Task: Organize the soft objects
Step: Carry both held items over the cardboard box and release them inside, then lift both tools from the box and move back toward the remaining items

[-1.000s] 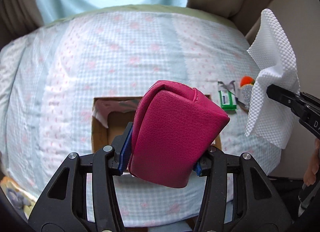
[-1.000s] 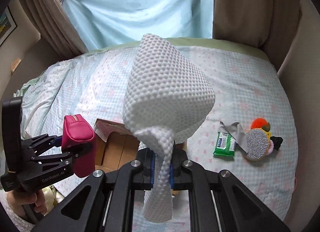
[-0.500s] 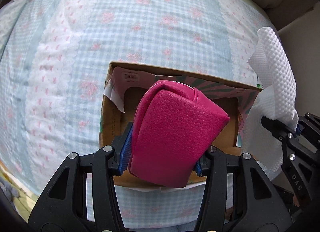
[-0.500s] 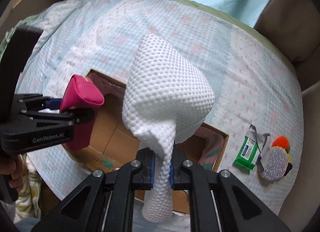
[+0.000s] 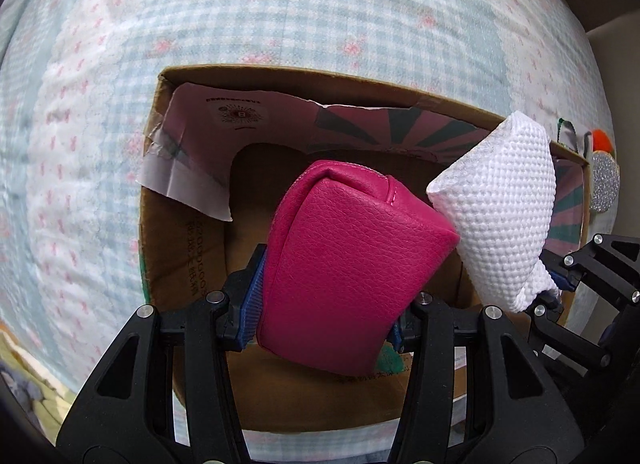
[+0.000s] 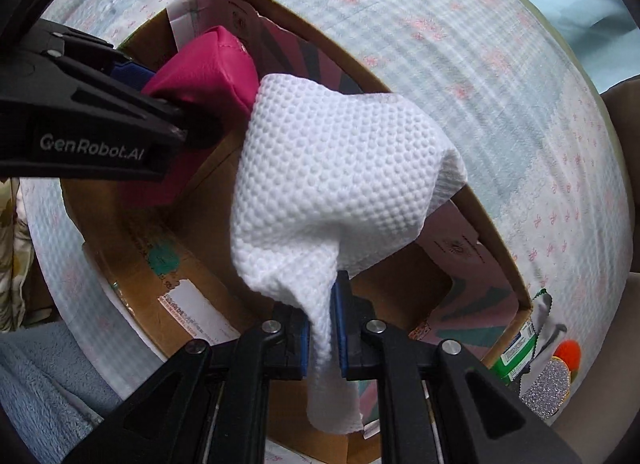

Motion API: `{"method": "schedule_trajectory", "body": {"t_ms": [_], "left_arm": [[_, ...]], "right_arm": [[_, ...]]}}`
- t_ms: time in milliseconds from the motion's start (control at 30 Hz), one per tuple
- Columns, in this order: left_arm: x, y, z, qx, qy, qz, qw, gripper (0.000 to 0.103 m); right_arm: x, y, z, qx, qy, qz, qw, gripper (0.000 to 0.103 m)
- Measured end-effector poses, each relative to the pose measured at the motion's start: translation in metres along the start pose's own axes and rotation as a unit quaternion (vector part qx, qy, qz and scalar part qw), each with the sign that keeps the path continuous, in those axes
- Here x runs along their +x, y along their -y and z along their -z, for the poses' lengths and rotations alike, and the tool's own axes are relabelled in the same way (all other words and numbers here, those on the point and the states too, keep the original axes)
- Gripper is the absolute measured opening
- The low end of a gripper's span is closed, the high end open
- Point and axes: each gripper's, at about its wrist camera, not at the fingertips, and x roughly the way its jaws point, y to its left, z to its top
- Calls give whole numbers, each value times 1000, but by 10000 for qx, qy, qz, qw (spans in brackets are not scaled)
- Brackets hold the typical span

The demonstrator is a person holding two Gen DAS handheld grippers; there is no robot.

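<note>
My left gripper [image 5: 326, 300] is shut on a magenta leather pouch [image 5: 352, 264] and holds it over the open cardboard box [image 5: 184, 256] on the bed. My right gripper [image 6: 325, 328] is shut on a white dimpled cloth [image 6: 336, 183], held just right of the pouch and touching it, also over the box [image 6: 192, 296]. The cloth [image 5: 504, 207] and right gripper [image 5: 556, 284] show at the right of the left wrist view. The pouch [image 6: 208, 75] and left gripper [image 6: 176, 111] show at the upper left of the right wrist view.
The box sits on a blue checked bedsheet [image 5: 280, 3] with pink flowers. Right of the box lie a green packet [image 6: 516, 356], a silver glitter disc [image 6: 548, 388] and an orange pompom [image 6: 568, 352]. A blue fluffy fabric [image 6: 44, 396] lies at the lower left.
Both grippers have moved forward and down toward the box, which now fills both views. The cloth and the pouch have come together side by side over the box opening.
</note>
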Motion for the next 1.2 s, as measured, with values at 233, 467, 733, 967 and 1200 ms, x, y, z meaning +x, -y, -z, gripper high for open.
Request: {"method": "schedule_trajectory", "body": {"t_ms": [233,467,733,967,1200], "left_arm": [[7,10,-3,196,-21,13,9998,103],[8,24,-4,434,4,-126,9990,103],[-4,25,2,415,52,-216,9989,103],[-22,19,18,424,144,-239,9987,103],[-77,21,40,496,531,-208,9971,103]], "right_arm": [[15,12,7,462,140,-354,9982,102],[28,5,20,422,67,-449,9981,103],[27,3,32,635,216,-470,9966,103],[10,6,41,903,403,-382,9944,103],[-66,0,58,1471,980,-151,9841,103]]}}
